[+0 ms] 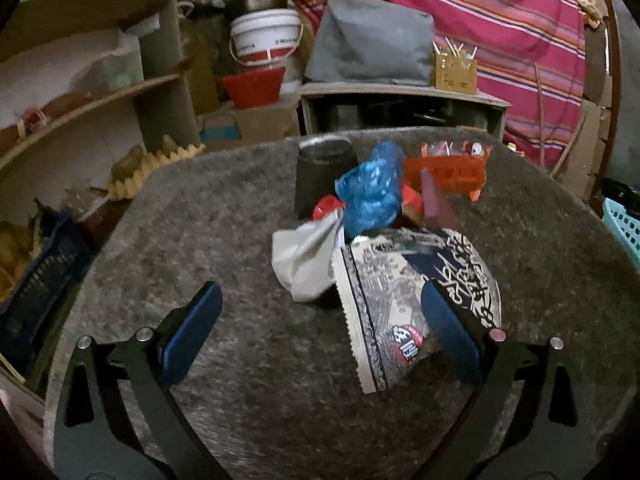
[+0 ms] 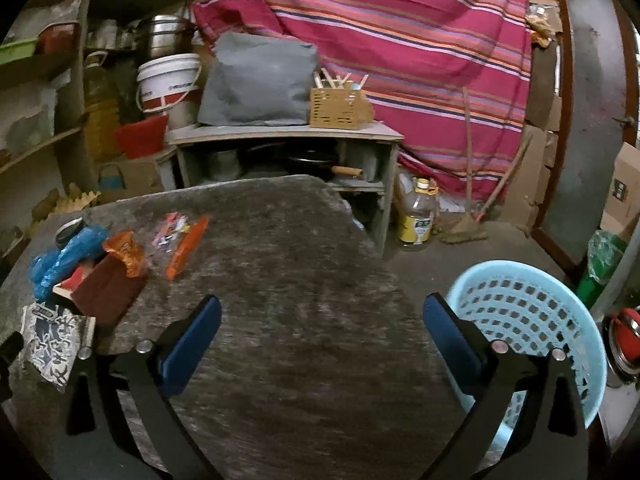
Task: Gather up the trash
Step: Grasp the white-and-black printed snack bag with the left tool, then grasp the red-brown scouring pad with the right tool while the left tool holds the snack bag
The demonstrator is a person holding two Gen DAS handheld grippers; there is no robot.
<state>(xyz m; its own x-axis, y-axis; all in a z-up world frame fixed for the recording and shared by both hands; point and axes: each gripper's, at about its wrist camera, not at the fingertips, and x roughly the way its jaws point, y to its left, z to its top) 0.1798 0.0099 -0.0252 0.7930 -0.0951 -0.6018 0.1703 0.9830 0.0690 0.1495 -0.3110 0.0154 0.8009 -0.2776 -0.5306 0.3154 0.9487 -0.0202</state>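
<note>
left hand-held gripper point(image 1: 322, 312): black linkage arms | blue pads | silver pivot pins; right hand-held gripper point(image 2: 322, 324): identical

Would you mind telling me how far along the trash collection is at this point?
Nothing looks collected yet: the part of the light blue basket in view shows no trash. Nothing is in hand; the left gripper is open over the table near the black-and-white packet, and the right gripper is open too. Still left: that packet, the blue bag, white wrapper, orange wrappers and brown box.
</note>
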